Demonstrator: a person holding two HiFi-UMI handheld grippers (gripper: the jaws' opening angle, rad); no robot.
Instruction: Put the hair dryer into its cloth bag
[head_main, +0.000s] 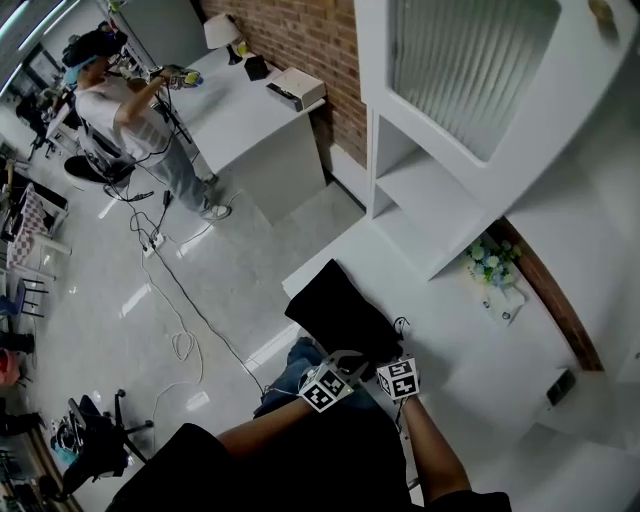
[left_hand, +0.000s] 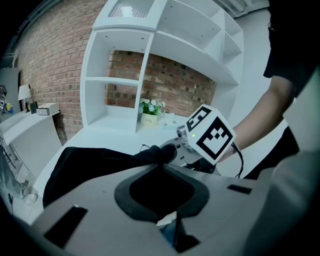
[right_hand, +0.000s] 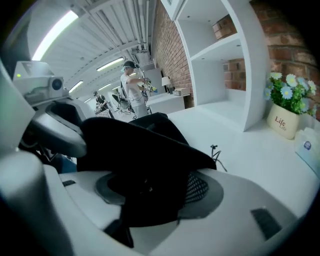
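Observation:
A black cloth bag (head_main: 338, 308) lies on the white counter (head_main: 470, 345), its near end lifted between my two grippers. My left gripper (head_main: 345, 360) is shut on a bunched edge of the bag (left_hand: 100, 165), pinched at its jaw tips (left_hand: 161, 162). Close on its right, my right gripper (head_main: 393, 352) stands open, with bag cloth (right_hand: 145, 160) draped loosely across its jaws (right_hand: 160, 192). The marker cube of the right gripper (left_hand: 210, 134) fills the middle of the left gripper view. A thin drawstring (right_hand: 216, 152) trails on the counter. No hair dryer shows in any view.
A white shelf unit (head_main: 430, 150) against a brick wall backs the counter. A small flower pot (right_hand: 286, 117) and a white packet (head_main: 500, 300) stand at the back right. Across the room a person (head_main: 120, 110) works at a white desk, with cables (head_main: 180, 300) on the floor.

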